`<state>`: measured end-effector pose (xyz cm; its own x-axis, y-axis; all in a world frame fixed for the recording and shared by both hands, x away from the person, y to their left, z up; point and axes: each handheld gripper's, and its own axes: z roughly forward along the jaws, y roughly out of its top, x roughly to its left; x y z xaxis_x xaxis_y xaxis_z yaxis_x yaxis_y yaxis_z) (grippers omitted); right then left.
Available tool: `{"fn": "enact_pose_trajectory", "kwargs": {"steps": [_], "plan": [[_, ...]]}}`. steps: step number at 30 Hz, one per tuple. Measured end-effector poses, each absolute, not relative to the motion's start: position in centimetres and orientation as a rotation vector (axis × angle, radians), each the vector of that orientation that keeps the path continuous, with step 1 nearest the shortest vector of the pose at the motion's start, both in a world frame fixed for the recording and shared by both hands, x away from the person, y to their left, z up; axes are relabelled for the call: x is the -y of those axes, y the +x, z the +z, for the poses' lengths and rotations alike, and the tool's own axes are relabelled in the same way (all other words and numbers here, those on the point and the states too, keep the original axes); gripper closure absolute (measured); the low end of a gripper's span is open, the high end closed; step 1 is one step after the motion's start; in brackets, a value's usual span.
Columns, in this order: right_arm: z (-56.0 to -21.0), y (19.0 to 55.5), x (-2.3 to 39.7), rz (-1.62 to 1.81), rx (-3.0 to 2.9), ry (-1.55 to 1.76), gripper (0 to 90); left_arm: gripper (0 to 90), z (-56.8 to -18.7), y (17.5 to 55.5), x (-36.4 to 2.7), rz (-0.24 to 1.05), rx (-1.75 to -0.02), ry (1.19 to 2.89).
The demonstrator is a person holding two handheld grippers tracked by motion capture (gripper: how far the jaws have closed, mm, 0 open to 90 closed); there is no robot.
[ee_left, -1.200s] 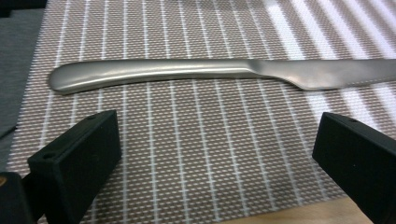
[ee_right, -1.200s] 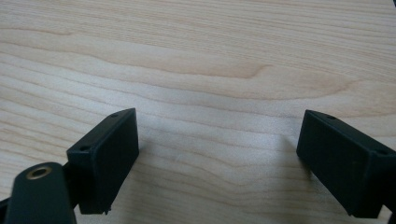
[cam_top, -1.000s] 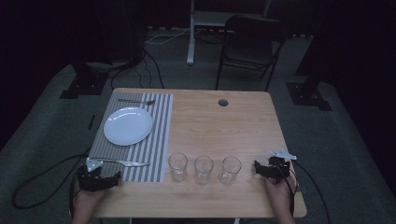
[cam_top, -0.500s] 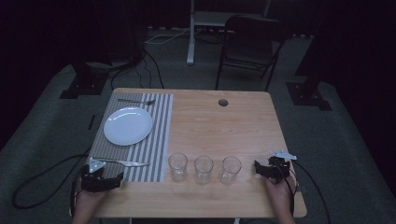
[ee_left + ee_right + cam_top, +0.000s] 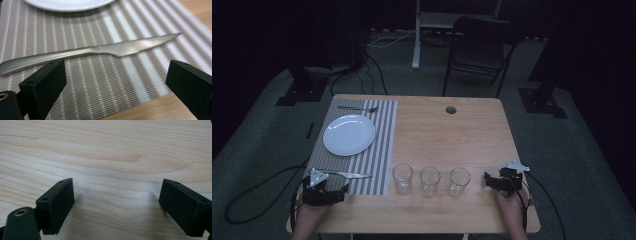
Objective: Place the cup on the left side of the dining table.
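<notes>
High view: the left tongs [image 5: 324,189] sit at the near left corner of the worktop [image 5: 447,135], just near of the knife [image 5: 348,174], which lies on the near edge of the striped placemat [image 5: 377,150]. The white plate [image 5: 349,135] lies farther back on the mat, a fork [image 5: 358,108] beyond it. Three glasses [image 5: 430,181] stand in a row between the hands. The right tongs [image 5: 503,180] rest near right.

Left gripper view: the left tongs [image 5: 115,82] gape wide after closing a little, nothing between them; the knife [image 5: 95,51] lies just beyond, untouched.

Right gripper view: the right tongs [image 5: 116,205] stand open over bare wood.
</notes>
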<state>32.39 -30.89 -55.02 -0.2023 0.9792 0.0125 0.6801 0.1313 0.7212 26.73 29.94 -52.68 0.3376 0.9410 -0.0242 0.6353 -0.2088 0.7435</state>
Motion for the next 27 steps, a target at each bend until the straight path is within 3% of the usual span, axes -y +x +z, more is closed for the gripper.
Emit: {"fn": "enact_pose_trajectory", "kwargs": {"steps": [27], "plan": [[-55.0, 32.4, 30.9, 0.841, -1.945, 1.593, 12.4, 3.8, -51.0, 26.6, -27.1, 0.542, -1.238, 1.923]]}}
